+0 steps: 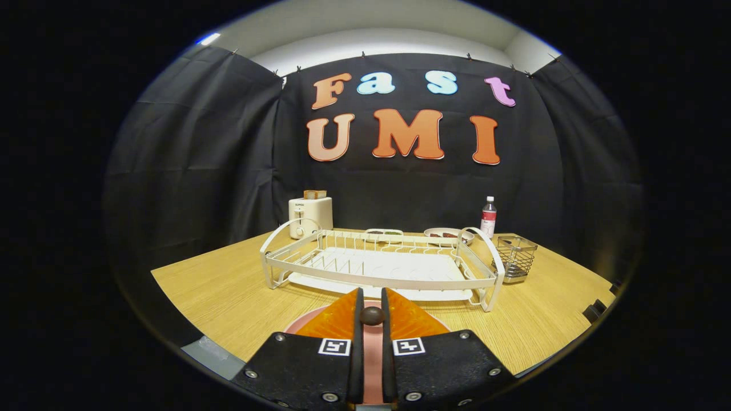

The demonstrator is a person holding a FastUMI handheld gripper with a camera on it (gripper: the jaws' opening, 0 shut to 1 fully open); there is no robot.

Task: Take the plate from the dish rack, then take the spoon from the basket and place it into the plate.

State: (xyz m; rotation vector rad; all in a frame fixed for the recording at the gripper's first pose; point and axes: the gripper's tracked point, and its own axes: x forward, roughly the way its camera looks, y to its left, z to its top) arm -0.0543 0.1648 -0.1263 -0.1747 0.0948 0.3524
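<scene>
My gripper (371, 298) is nearly closed, and its fingers press from both sides on a dark, rounded piece that looks like the spoon (371, 315) seen end-on. The rest of the spoon is hidden. Directly below the fingers a pink plate (300, 324) lies flat on the wooden table, near its front edge; pink also shows in the slit between the fingers. Beyond the fingertips stands the white wire dish rack (377, 268) with nothing in its slots. The wire basket (515, 257) sits just right of the rack.
A white toaster (310, 214) with toast in it stands behind the rack's left end. Two small dishes (442, 233) and a plastic bottle (488, 217) are at the back right. Bare wooden tabletop (217, 285) lies left of the rack.
</scene>
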